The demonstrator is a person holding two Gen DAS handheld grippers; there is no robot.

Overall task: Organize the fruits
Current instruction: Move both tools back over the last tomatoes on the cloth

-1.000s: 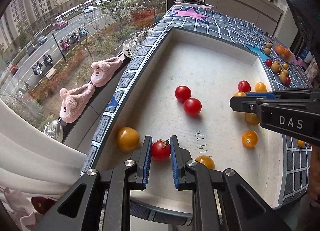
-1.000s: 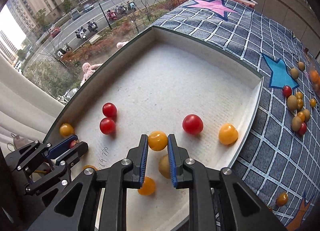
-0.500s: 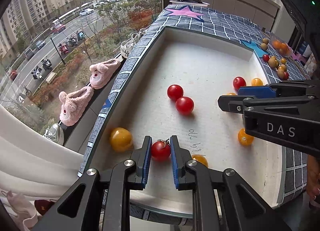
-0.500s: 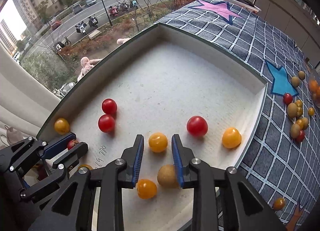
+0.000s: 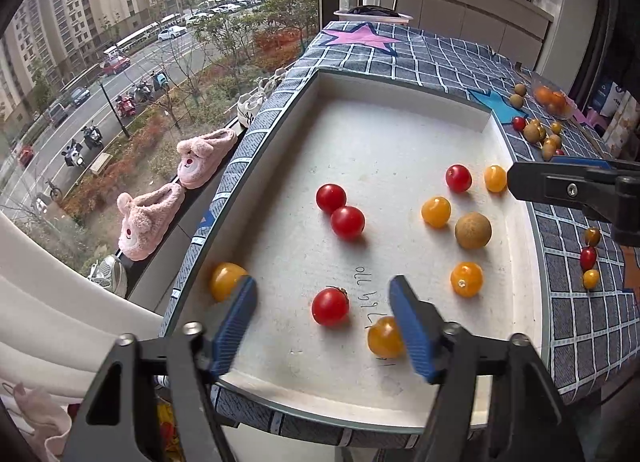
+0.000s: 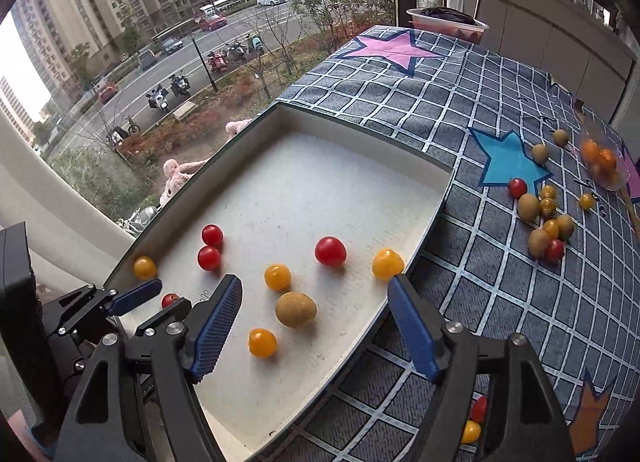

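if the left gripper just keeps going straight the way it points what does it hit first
Most likely the stemmed red tomato, lying on the tray between the open left gripper fingers. Beyond it sit two more red tomatoes. Depth is unclear, so it might meet the tray floor first.

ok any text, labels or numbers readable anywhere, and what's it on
Handwritten marks on the floor of the white tray, near the stemmed red tomato: digits, seemingly "770" and "64" seen sideways, not surely readable.
Faint embossed lettering on the right gripper body: too blurred to read.
Packaging at the far right edge: too small.
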